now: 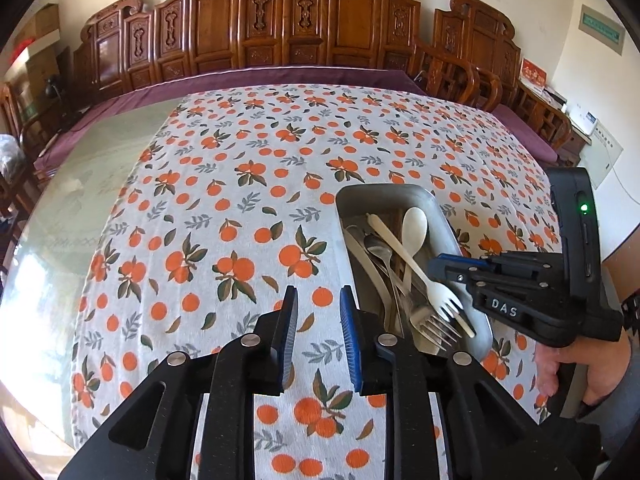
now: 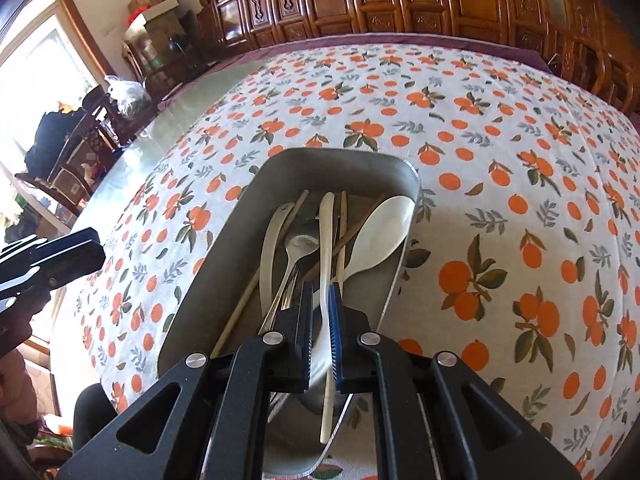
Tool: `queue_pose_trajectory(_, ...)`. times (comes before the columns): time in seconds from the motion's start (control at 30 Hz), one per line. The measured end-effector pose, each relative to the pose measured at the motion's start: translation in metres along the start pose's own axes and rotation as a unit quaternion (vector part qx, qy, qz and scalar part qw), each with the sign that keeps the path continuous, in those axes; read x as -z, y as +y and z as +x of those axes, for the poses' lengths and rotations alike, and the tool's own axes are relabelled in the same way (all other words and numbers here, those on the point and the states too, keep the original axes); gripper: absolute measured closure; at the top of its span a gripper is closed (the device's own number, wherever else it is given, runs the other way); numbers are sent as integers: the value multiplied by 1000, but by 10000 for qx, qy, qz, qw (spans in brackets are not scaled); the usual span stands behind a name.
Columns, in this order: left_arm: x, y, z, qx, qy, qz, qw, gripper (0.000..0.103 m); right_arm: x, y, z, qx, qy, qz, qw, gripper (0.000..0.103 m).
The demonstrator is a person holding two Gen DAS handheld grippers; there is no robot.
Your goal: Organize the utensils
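A metal tray (image 1: 384, 190) (image 2: 340, 158) sits on the orange-print tablecloth (image 1: 240, 200) and holds several utensils. Among them are a white plastic fork (image 1: 440, 300) (image 2: 327, 240), a white spoon (image 1: 414, 228) (image 2: 384, 232), metal forks (image 1: 432, 326), a metal spoon (image 2: 298, 246) and chopsticks (image 2: 240, 312). My right gripper (image 2: 321, 286) (image 1: 434, 268) hangs over the tray, its jaws a narrow gap apart. The white fork's handle runs through that gap along the right pad, with daylight at the left pad. My left gripper (image 1: 319, 292) (image 2: 60, 256) is open over the cloth left of the tray, with nothing in it.
Bare glass tabletop (image 1: 100, 168) lies left of the cloth. Carved wooden chairs (image 1: 280, 28) line the far side and the right. A hand (image 1: 592, 372) holds the right gripper's handle at the right edge. Boxes and clutter stand by the window (image 2: 48, 92).
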State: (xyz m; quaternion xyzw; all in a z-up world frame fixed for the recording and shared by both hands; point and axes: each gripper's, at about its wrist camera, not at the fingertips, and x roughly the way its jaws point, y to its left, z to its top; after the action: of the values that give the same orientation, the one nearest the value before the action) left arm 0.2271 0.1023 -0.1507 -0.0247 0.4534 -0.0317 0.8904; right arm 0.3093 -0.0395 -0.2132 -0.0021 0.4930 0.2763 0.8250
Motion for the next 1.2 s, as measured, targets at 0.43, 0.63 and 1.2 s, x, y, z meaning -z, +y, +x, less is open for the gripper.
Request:
queue_pose_trajectory(0.43, 11, -31, -45, -68, -343, 80, 9994, 31, 35, 2, -104, 138, -855, -201, 9960, 77)
queue_pose_trajectory(0.63, 17, -51, -69, -208, -532, 136, 9983, 9, 61, 1, -158, 450, -1230, -213, 9912, 34)
queue_pose_trajectory(1.2, 45, -118, -162, -76, -1305, 278, 9910, 8, 127, 5, -299, 1074, -2446, -20, 9637, 3)
